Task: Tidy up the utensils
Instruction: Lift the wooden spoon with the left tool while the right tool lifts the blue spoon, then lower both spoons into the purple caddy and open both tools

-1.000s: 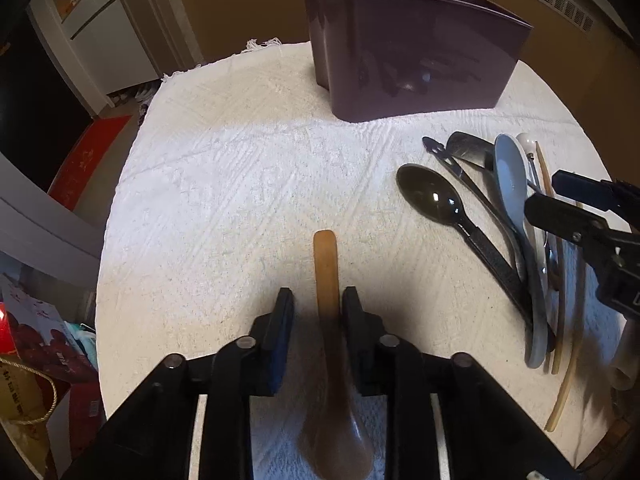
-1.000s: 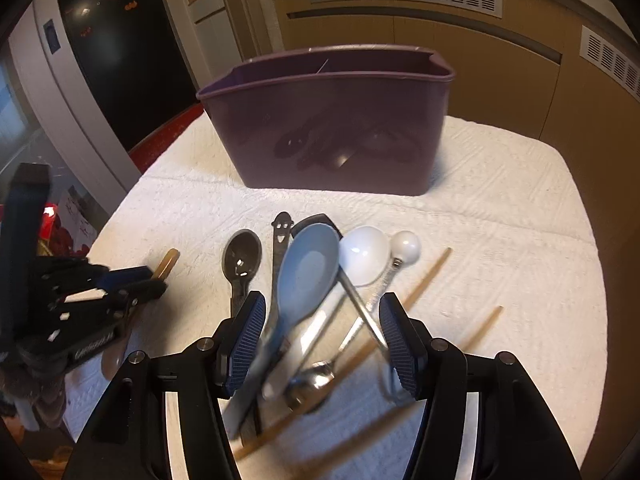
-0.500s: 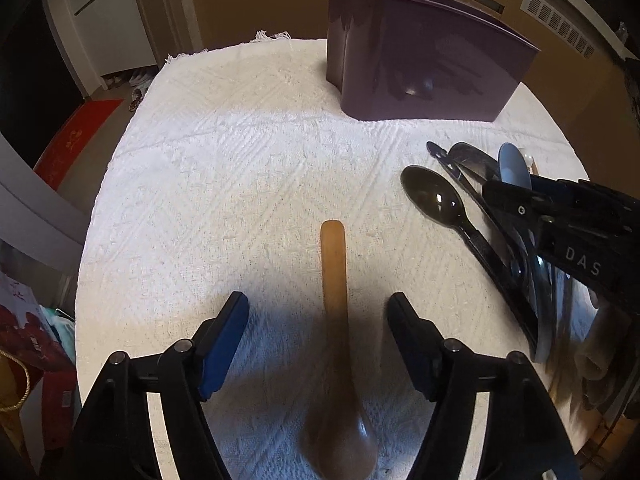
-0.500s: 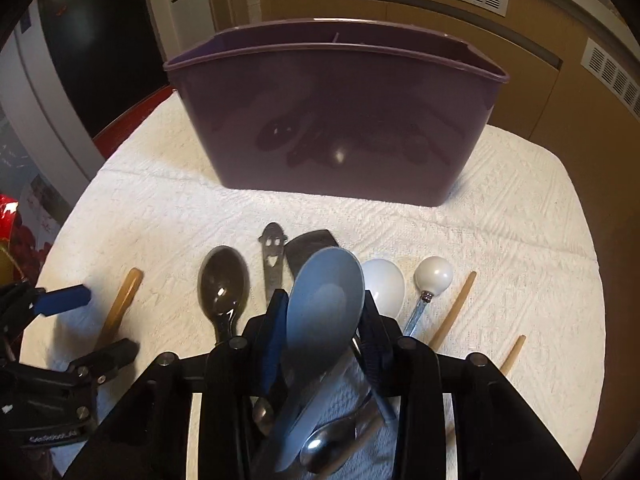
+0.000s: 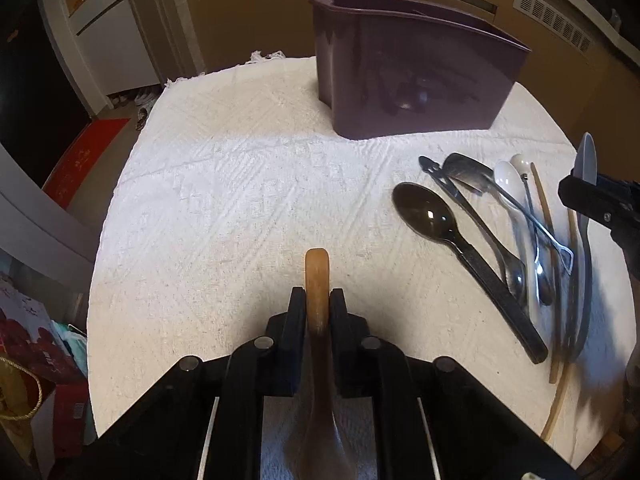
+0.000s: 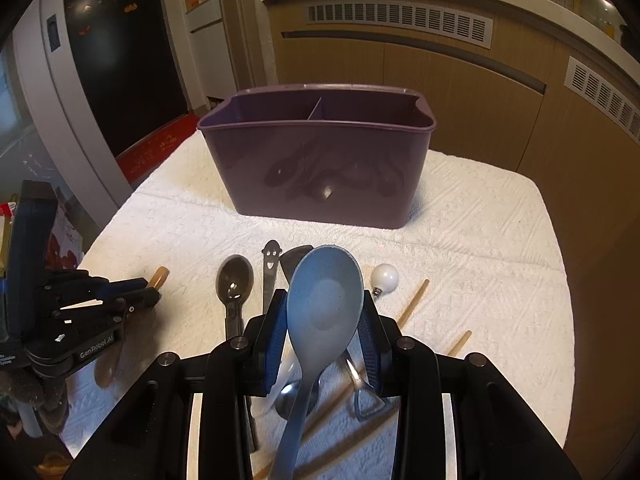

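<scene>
My left gripper (image 5: 317, 300) is shut on the handle of a brown wooden spoon (image 5: 317, 276), whose bowl lies under the gripper body. My right gripper (image 6: 325, 312) is shut on a blue-grey spoon (image 6: 325, 300) and holds it lifted above the utensil pile, bowl forward. The purple divided utensil holder (image 6: 320, 172) stands upright at the far side of the table; it also shows in the left wrist view (image 5: 412, 80). A dark spoon (image 5: 428, 212), a white spoon (image 5: 506, 178), metal utensils and chopsticks (image 5: 544, 200) lie on the white towel.
The white towel (image 5: 240, 184) covers the round table, whose edges fall off to the left and front. Wooden cabinets (image 6: 440, 68) stand behind the table. The left gripper shows at the left of the right wrist view (image 6: 132, 296).
My left gripper opened, then closed on the wooden spoon's handle. My right gripper closed on the blue-grey spoon and lifted it off the pile.
</scene>
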Tool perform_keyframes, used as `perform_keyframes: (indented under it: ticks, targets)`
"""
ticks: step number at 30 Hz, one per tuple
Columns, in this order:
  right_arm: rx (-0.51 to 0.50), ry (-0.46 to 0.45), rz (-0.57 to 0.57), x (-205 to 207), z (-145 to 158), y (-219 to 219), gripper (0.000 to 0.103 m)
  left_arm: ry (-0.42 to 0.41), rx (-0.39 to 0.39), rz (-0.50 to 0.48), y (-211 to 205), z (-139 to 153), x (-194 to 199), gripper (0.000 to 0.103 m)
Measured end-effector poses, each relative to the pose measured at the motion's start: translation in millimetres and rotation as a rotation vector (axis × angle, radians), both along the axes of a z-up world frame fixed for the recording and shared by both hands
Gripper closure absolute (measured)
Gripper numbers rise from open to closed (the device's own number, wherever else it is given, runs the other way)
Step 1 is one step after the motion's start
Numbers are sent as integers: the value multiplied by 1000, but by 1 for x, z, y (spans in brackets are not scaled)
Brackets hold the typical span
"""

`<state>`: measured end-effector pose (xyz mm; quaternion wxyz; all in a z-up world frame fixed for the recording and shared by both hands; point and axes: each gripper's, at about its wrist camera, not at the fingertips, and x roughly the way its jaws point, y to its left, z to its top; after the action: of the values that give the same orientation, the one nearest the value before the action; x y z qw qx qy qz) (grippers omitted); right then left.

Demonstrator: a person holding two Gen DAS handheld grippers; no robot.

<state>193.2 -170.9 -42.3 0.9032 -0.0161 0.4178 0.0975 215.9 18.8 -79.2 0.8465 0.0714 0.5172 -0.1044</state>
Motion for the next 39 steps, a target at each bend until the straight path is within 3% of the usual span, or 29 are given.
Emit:
perform_keyframes:
  ticks: [5, 10, 17, 25, 31, 36, 39]
  targets:
    - [8, -27, 8, -12, 10, -11, 68, -96, -44, 8, -1, 28, -19, 93]
    - [1, -82, 3, -23, 30, -17, 68, -252, -111, 14, 3, 85, -41, 93]
    - [-45, -254, 31, -32, 101, -15, 68, -490, -174, -22, -2, 172, -49, 93]
    - [-150, -485, 48, -15, 194, -2, 68, -672, -196, -48, -15, 247, -9, 93]
    - [-133, -553, 24, 30, 221, -2, 68, -666, -229, -56, -30, 250, 42, 93]
    - [-77, -488, -3, 83, 198, -3, 68, -551, -241, -36, -39, 214, 92, 93]
    - [-44, -397, -8, 114, 165, -6, 68, -462, -238, -28, -42, 181, 111, 93]
